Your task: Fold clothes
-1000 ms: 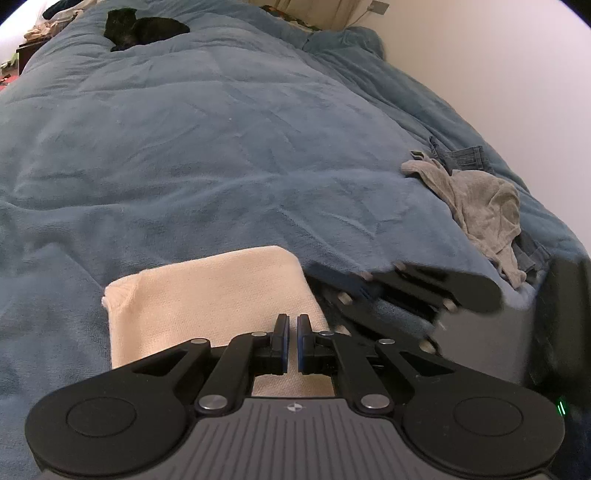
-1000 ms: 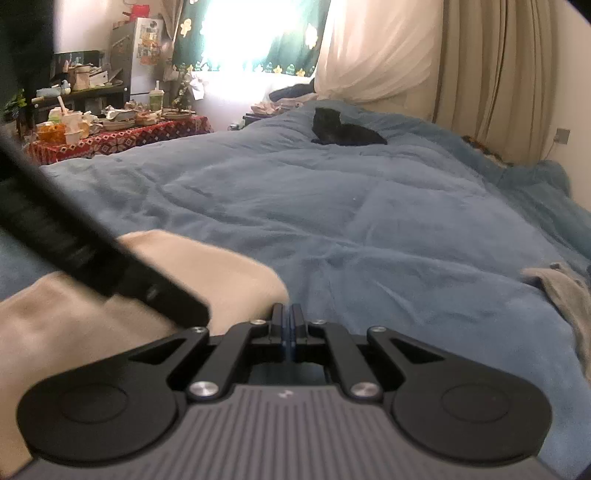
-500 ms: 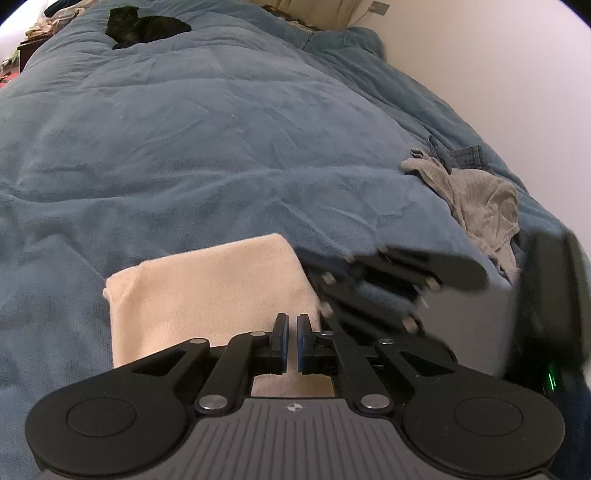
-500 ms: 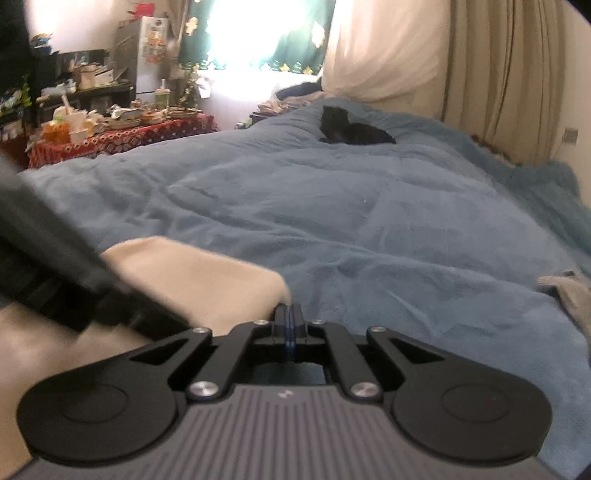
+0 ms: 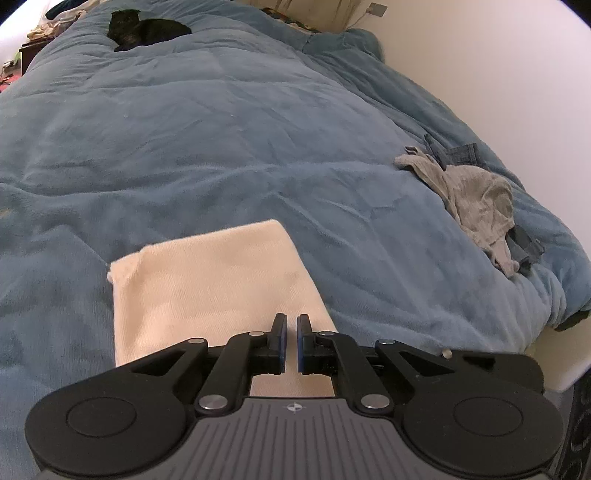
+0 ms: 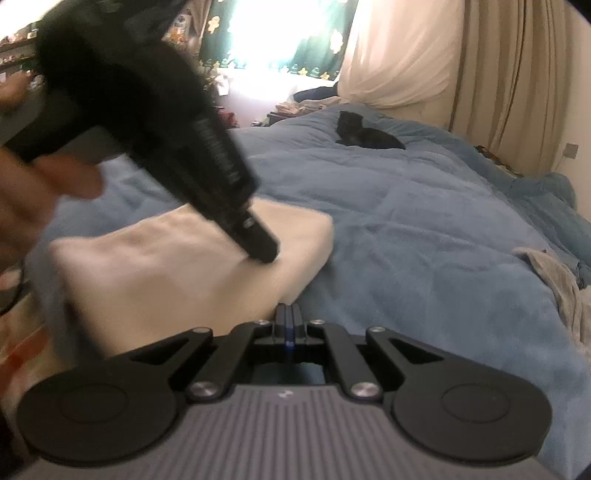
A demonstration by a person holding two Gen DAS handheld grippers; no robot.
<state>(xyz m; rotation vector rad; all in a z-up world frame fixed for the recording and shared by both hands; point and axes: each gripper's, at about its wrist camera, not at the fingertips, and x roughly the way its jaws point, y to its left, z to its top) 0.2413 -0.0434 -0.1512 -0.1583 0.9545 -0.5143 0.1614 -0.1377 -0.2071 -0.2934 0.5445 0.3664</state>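
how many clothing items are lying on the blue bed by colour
cream folded knit garment: 1
grey crumpled garment: 1
blue denim garment, partly under the grey one: 1
total: 3
The black shape at the far end of the blue comforter is not counted; cannot tell what it is.

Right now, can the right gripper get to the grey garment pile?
Probably yes. In the right wrist view the grey garment lies ahead to the right, with only bare blue comforter between it and the right gripper, whose fingers are shut and empty.

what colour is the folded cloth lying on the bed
Cream, plain, no pattern: the folded cloth shows best in the left wrist view.
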